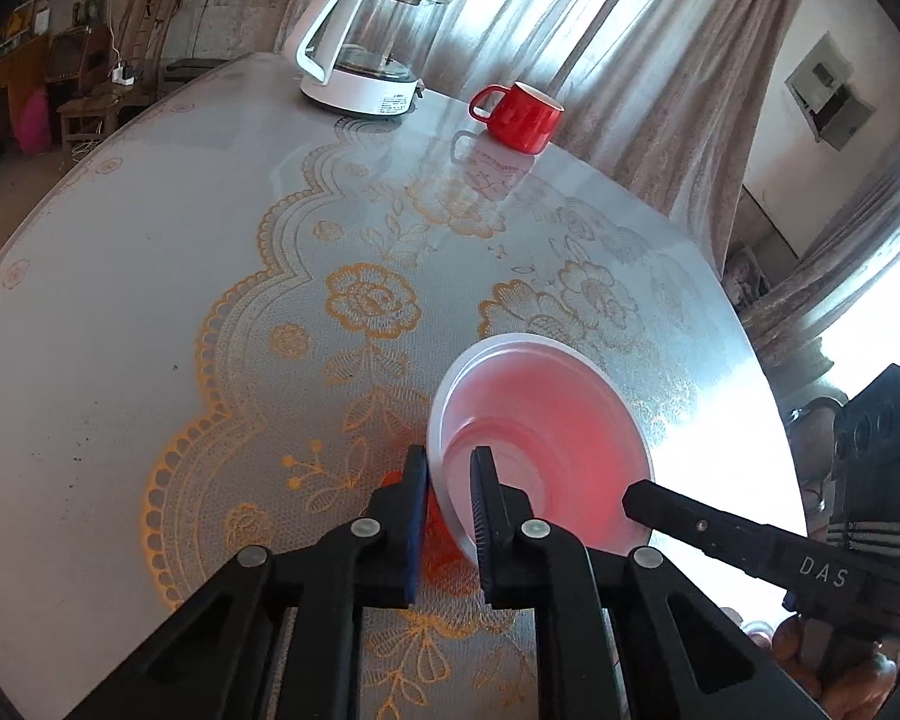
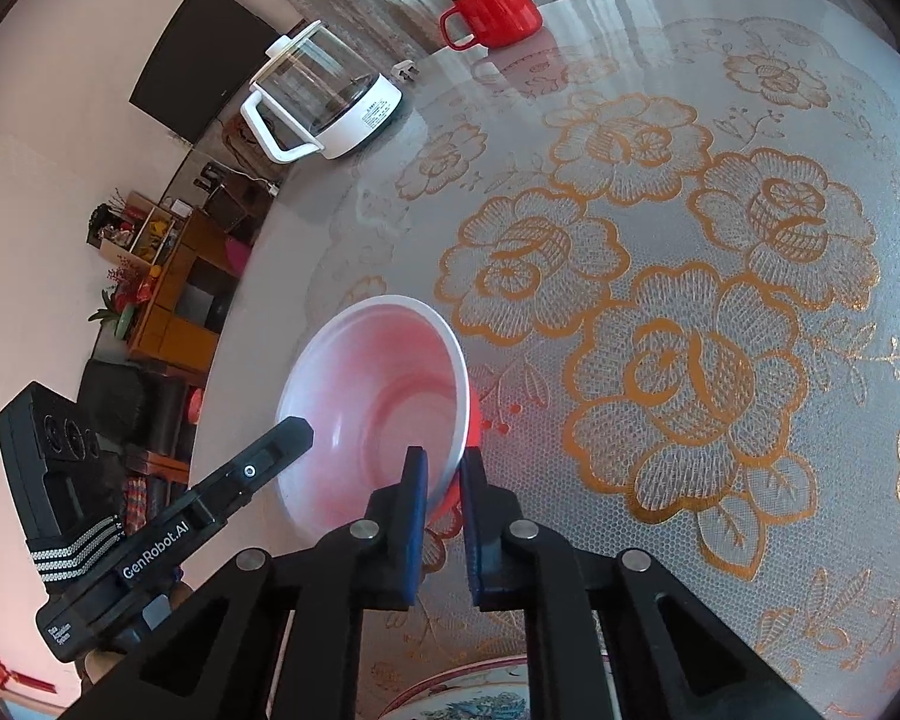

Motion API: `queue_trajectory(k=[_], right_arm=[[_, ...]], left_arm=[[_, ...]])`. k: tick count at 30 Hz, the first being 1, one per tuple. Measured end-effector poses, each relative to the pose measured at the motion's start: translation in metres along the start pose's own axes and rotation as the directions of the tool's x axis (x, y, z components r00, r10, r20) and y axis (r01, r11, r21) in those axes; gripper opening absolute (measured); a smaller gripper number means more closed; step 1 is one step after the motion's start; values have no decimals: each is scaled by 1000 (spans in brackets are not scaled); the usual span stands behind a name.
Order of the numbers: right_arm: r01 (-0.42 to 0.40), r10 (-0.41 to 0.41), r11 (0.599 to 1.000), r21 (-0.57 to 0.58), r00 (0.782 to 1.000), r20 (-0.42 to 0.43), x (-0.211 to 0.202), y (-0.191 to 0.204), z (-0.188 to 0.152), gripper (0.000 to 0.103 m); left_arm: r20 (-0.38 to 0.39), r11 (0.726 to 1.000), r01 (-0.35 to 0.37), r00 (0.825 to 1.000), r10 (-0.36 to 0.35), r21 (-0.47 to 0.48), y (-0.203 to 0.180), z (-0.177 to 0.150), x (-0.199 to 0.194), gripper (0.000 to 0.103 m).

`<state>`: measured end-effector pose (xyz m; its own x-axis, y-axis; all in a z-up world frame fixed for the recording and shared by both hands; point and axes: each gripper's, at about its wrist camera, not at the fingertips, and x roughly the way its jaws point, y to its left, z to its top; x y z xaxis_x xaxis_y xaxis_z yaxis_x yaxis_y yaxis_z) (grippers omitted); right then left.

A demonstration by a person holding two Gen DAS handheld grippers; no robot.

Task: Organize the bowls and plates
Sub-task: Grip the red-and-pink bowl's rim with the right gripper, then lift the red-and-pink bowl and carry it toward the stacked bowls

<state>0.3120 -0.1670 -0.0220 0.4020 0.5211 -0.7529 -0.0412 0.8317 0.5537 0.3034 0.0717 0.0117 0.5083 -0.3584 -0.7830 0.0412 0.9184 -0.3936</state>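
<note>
A bowl (image 1: 546, 420), white inside and red outside, sits tilted on the lace-patterned table (image 1: 120, 300). My left gripper (image 1: 450, 462) is shut on the bowl's near rim, one finger inside and one outside. The right gripper (image 1: 636, 498) reaches in from the right at the opposite rim. In the right wrist view the same bowl (image 2: 378, 384) has its rim pinched between the pads of my right gripper (image 2: 444, 462), and the left gripper (image 2: 297, 429) comes in from the left. A patterned plate (image 2: 468, 690) shows partly at the bottom edge, below the gripper.
A glass kettle with a white base (image 1: 360, 54) and a red mug (image 1: 519, 117) stand at the table's far edge by the curtains. The kettle (image 2: 324, 102) and mug (image 2: 492, 9) also appear in the right wrist view. The table edge (image 2: 240, 312) runs close to the bowl's left.
</note>
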Motion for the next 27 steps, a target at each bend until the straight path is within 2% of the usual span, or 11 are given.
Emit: queue_trajectory(k=[12, 27], right_arm=[[-39, 38, 997, -59, 999, -24, -2, 20, -20, 10], [18, -36, 951, -308, 998, -52, -3, 83, -67, 11]], left_arm=[[67, 1000, -7, 998, 9, -30, 20, -37, -47, 14], [144, 997, -60, 987, 68, -56, 41, -93, -105, 14]])
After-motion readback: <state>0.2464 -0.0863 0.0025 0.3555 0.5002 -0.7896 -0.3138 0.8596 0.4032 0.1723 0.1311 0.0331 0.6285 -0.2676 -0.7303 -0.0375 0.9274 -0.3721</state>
